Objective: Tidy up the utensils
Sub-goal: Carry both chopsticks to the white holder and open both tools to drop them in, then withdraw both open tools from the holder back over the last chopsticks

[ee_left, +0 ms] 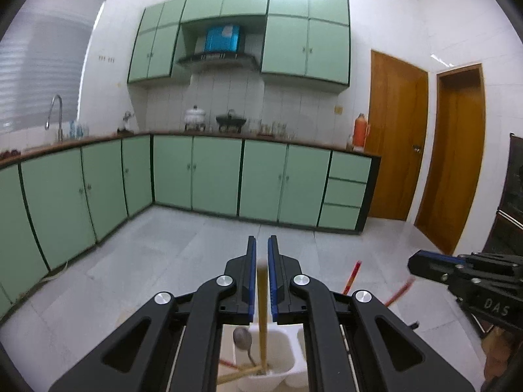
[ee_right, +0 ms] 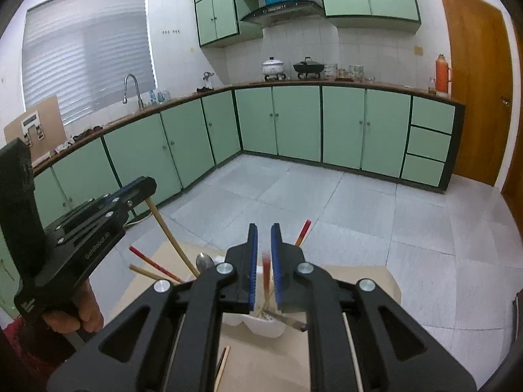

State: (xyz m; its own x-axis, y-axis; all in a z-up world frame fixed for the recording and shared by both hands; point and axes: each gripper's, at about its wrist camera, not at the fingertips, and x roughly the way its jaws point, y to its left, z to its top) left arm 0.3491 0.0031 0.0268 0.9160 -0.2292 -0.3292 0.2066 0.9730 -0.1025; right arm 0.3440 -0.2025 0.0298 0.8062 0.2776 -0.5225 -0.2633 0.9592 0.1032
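A white utensil holder (ee_left: 284, 352) (ee_right: 261, 325) stands on cardboard below both grippers. My left gripper (ee_left: 261, 240) (ee_right: 148, 186) is shut on a bamboo chopstick (ee_left: 262, 297) (ee_right: 170, 235) whose lower end reaches into the holder beside a metal spoon (ee_left: 242, 338) (ee_right: 205, 261). My right gripper (ee_right: 264, 227) (ee_left: 413, 263) is shut on a red-tipped chopstick (ee_right: 266, 274) that stands in the holder's right compartment. More red chopsticks (ee_right: 303, 232) (ee_left: 353, 276) lean out of the holder.
The cardboard sheet (ee_right: 359, 281) covers the work surface, with a loose chopstick (ee_right: 224, 362) lying near its front. A dark-handled utensil (ee_right: 291, 321) pokes from the holder. A hand (ee_right: 75, 317) grips the left tool. Green cabinets (ee_left: 212, 176) and tiled floor lie beyond.
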